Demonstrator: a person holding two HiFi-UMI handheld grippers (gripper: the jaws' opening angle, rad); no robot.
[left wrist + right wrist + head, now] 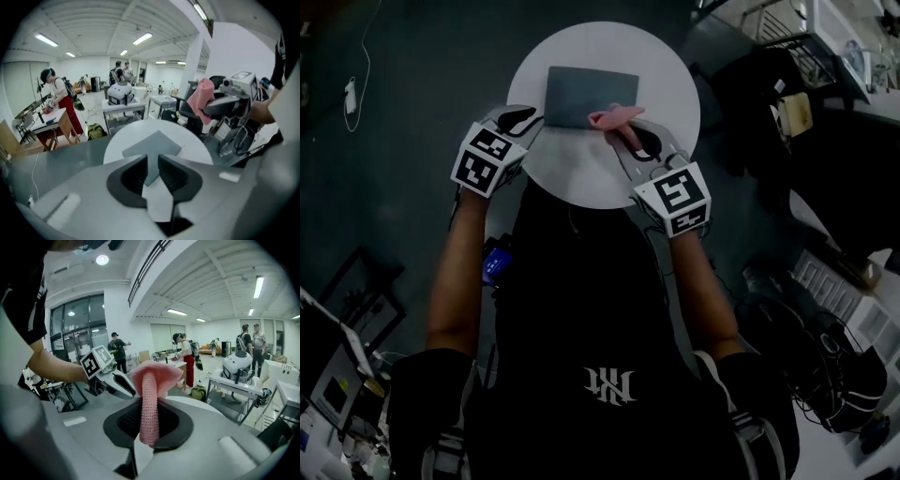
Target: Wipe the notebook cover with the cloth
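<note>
A dark grey notebook (591, 97) lies flat on the round white table (666, 75). My left gripper (528, 119) sits at the notebook's near left corner. In the left gripper view the jaws (151, 158) stand a narrow gap apart, and the notebook's corner (154, 143) shows in that gap. Whether the pads touch it I cannot tell. My right gripper (625, 133) is shut on a pink cloth (614, 117) over the notebook's near right edge. In the right gripper view the cloth (152, 376) stands up as a folded strip between the jaws (149, 411). Beyond it is the left gripper (112, 380).
Dark floor surrounds the small table. A white cable (352, 94) lies at the far left, with racks and cluttered gear (806, 56) at the right. Several people (58, 101) stand at work tables (124, 110) across the room. The right gripper (225, 101) and cloth (201, 98) show at right.
</note>
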